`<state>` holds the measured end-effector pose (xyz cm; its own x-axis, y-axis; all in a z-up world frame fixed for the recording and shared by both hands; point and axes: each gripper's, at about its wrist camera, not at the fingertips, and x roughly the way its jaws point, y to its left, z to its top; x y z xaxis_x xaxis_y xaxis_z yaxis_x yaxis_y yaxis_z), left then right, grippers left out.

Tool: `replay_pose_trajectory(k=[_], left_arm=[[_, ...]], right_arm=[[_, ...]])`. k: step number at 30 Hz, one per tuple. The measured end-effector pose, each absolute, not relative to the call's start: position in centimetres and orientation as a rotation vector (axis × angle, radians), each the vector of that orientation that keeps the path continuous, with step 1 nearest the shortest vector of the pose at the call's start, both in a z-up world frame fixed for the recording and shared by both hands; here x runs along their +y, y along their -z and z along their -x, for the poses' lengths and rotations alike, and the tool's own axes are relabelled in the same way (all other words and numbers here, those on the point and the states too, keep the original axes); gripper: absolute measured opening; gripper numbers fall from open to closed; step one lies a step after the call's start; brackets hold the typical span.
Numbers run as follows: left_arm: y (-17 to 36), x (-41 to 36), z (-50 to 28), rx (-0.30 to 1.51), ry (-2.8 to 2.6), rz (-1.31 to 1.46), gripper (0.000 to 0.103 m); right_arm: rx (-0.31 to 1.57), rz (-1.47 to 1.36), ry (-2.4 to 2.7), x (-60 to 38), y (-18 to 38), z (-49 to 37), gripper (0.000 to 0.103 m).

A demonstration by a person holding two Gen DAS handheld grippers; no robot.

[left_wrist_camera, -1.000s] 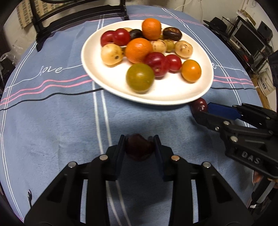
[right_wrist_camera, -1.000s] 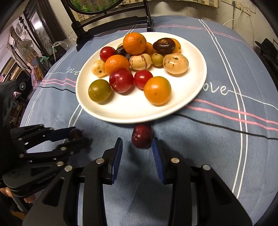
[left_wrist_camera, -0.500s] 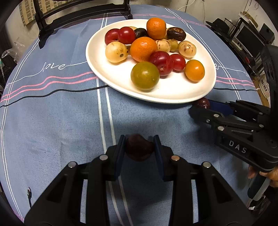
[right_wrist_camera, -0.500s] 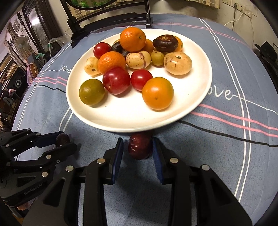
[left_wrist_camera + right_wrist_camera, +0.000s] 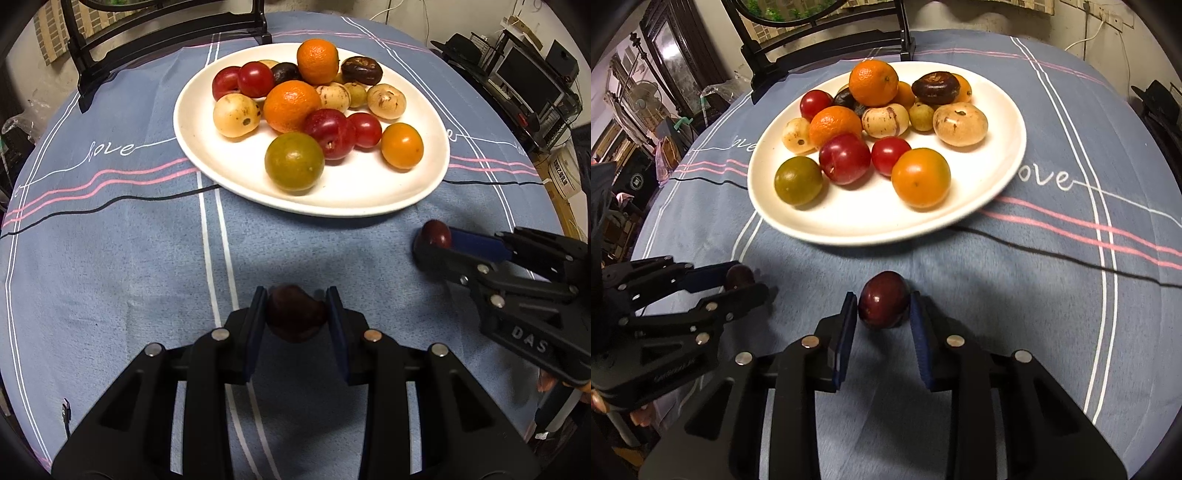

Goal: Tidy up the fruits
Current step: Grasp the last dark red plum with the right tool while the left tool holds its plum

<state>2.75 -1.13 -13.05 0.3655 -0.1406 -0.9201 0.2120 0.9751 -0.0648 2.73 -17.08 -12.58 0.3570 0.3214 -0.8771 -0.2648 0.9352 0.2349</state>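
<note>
A white plate [image 5: 369, 199] [image 5: 871, 225] holds several fruits: oranges, red plums, pale round fruits, a green one [image 5: 294, 161] and dark ones. My left gripper [image 5: 296, 312] is shut on a dark brown fruit [image 5: 293, 314], held over the cloth in front of the plate; it also shows in the right wrist view [image 5: 738, 277]. My right gripper [image 5: 884, 308] is shut on a dark red plum [image 5: 884, 304], just in front of the plate's near rim; the plum also shows in the left wrist view [image 5: 437, 234].
The round table has a blue cloth [image 5: 110, 258] with pink and white stripes. A black chair [image 5: 812, 48] stands behind the table. Shelves with electronics [image 5: 535, 81] stand beyond the table's right side.
The right gripper has closed on the dark red plum and drawn it back from the plate's rim. The left gripper keeps its dark fruit and has shifted a little relative to the plate.
</note>
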Motion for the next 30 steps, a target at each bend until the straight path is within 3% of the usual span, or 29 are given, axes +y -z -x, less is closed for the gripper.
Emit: replay_pose_trajectory(k=[17, 30], left_arm=[[12.0, -1.5, -1.4, 1.147, 0.261, -0.106, 0.033], [12.2, -0.4, -1.3, 1.151, 0.257, -0.084, 0.033]], right_arm=[[1.143, -0.085, -0.43, -16.7, 11.2, 3.2, 0.03], [1.13, -0.05, -0.311, -17.7, 11.4, 1.0, 0.034]])
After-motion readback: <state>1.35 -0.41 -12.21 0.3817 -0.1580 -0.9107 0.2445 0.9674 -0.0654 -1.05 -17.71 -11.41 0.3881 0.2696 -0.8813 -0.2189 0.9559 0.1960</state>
